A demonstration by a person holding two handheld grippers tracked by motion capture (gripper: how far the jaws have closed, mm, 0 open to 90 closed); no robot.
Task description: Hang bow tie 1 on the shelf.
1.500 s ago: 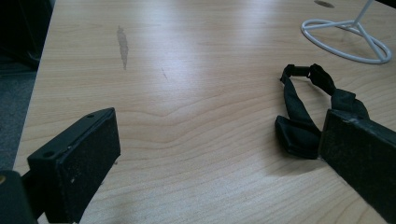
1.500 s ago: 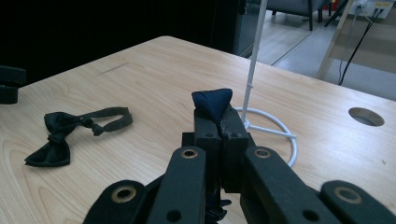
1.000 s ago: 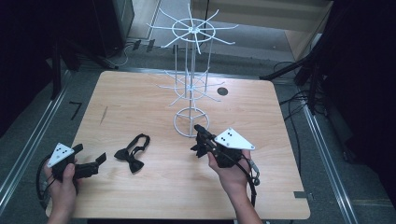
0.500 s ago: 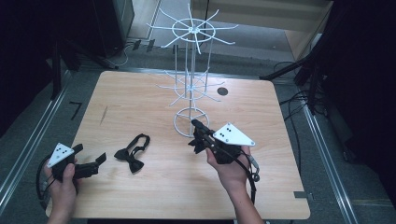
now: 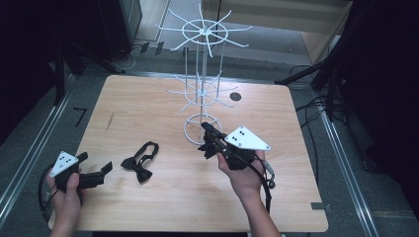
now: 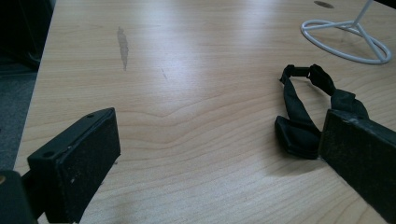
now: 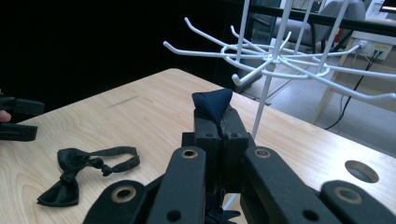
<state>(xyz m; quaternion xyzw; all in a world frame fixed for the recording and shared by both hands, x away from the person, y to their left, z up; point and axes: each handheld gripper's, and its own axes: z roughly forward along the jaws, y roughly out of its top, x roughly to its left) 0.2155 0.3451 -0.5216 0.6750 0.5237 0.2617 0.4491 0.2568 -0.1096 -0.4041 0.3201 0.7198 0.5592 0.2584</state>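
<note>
My right tongs point(image 5: 210, 139) are pinching a dark blue bow tie point(image 7: 213, 103), lifted off the table point(image 5: 163, 103) just beside the base ring of the white wire rack point(image 5: 201, 94). My left tongs point(image 5: 99, 174) rest low near the table's left front corner, spread wide with nothing between them. A black bow tie point(image 5: 140, 164) lies flat on the wood close by them.
</note>
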